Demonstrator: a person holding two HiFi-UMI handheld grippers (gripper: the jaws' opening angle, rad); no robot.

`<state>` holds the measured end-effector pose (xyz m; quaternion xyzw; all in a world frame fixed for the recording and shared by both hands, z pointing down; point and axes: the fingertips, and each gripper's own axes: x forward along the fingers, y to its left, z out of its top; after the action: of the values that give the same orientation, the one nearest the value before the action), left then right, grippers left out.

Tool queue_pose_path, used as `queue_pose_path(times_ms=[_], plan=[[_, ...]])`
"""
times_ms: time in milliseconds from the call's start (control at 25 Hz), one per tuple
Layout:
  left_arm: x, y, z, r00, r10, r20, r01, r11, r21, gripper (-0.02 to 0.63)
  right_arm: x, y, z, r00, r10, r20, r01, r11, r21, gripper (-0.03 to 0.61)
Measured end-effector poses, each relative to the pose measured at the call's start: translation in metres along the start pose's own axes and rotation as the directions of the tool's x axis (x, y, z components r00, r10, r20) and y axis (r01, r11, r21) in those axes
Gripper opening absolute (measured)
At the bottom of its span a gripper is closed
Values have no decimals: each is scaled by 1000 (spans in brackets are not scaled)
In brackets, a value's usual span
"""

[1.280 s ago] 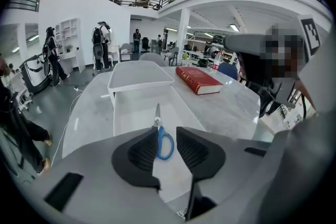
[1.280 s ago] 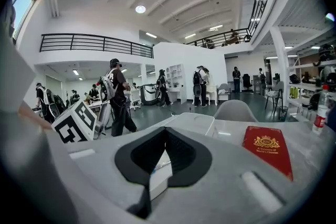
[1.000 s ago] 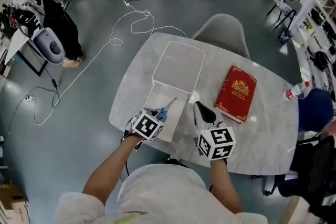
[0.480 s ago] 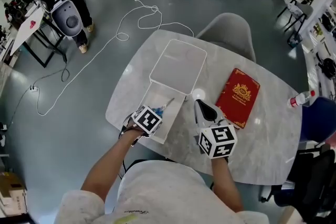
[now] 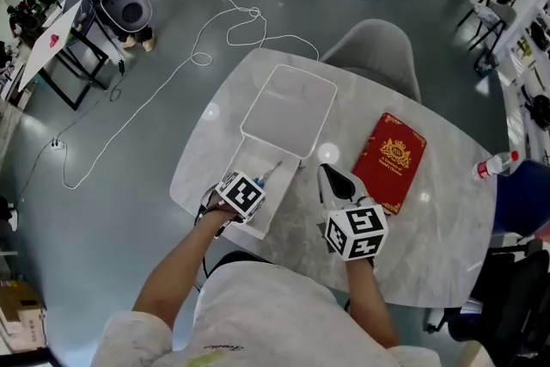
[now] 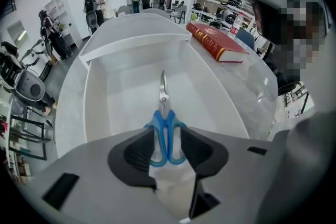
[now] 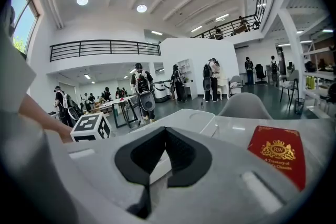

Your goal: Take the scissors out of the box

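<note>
Blue-handled scissors [image 6: 164, 113] lie flat on the floor of an open white box [image 6: 94, 113], blades pointing away from me. My left gripper [image 6: 167, 136] points steeply down into the box. Its jaws are opening, the blue handles lie between the pads, and the pads do not press on them. From the head view only the blade tip of the scissors [image 5: 273, 170] shows past the left gripper [image 5: 252, 186] and its marker cube. My right gripper [image 5: 325, 174] hovers over the table just right of the box [image 5: 277, 204], its jaws shut on nothing [image 7: 165, 134].
The box's lid [image 5: 288, 107] lies open on the far side. A red book [image 5: 388, 159] lies right of the box on the marble table [image 5: 430, 228]. A bottle [image 5: 494, 166] stands at the right edge, a grey chair [image 5: 374, 51] behind the table. People stand far off.
My left gripper has sunk into the box over the scissors' handles, and its cube now hides most of them. The right gripper has barely shifted.
</note>
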<state>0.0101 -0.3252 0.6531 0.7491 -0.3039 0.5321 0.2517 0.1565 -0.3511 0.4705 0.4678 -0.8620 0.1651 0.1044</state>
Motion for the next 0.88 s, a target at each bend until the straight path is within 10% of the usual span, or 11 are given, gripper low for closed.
queue_pose_path(times_ms=[880], plan=[[2, 4, -6, 1000, -11, 18, 12, 997, -78, 83, 7, -3, -5, 1000, 14, -13, -14, 1000, 5, 6]])
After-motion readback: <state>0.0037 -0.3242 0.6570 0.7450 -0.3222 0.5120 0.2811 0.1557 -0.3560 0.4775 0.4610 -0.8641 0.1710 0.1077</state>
